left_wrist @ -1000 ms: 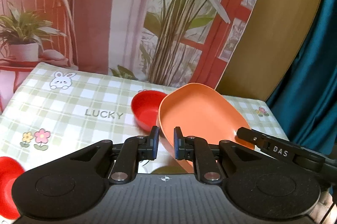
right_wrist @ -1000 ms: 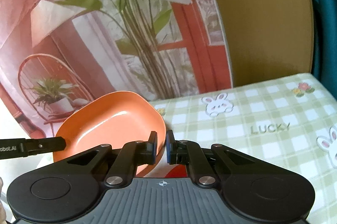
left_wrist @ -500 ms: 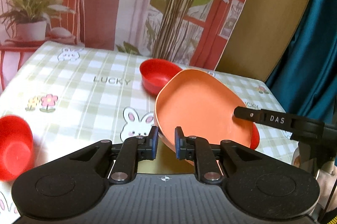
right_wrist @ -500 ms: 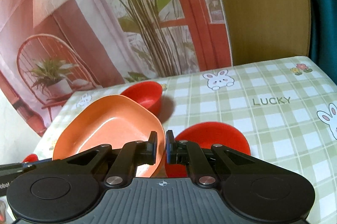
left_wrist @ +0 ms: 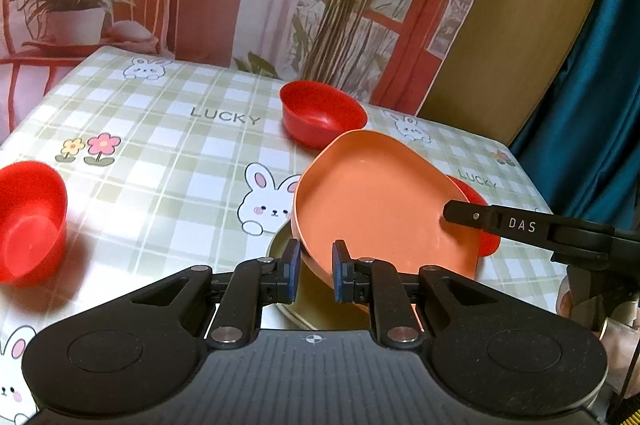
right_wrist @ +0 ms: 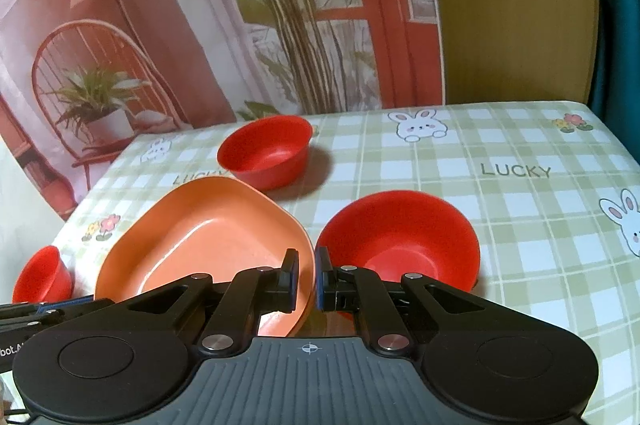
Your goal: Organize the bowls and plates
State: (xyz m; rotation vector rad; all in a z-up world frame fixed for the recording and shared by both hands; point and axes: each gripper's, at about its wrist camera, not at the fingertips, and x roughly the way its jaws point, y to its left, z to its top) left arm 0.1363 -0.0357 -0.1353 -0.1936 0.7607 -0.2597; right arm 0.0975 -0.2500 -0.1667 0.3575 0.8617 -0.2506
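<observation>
Presently my left gripper (left_wrist: 313, 271) and my right gripper (right_wrist: 305, 275) both pinch the rim of the orange plate (left_wrist: 376, 205), jaws narrowed onto its near edge from opposite sides, holding it tilted above the checked tablecloth (left_wrist: 168, 161). The plate is smooth, matte plastic, a rounded square with a raised lip. Glossy red bowls surround it: one far (left_wrist: 320, 113), one at left (left_wrist: 30, 221), and one just right of the plate (right_wrist: 400, 239).

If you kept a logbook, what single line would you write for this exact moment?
left tongs: shut on orange plate | right tongs: shut on same plate | plate: tilted above table | red bowls: three on table
</observation>
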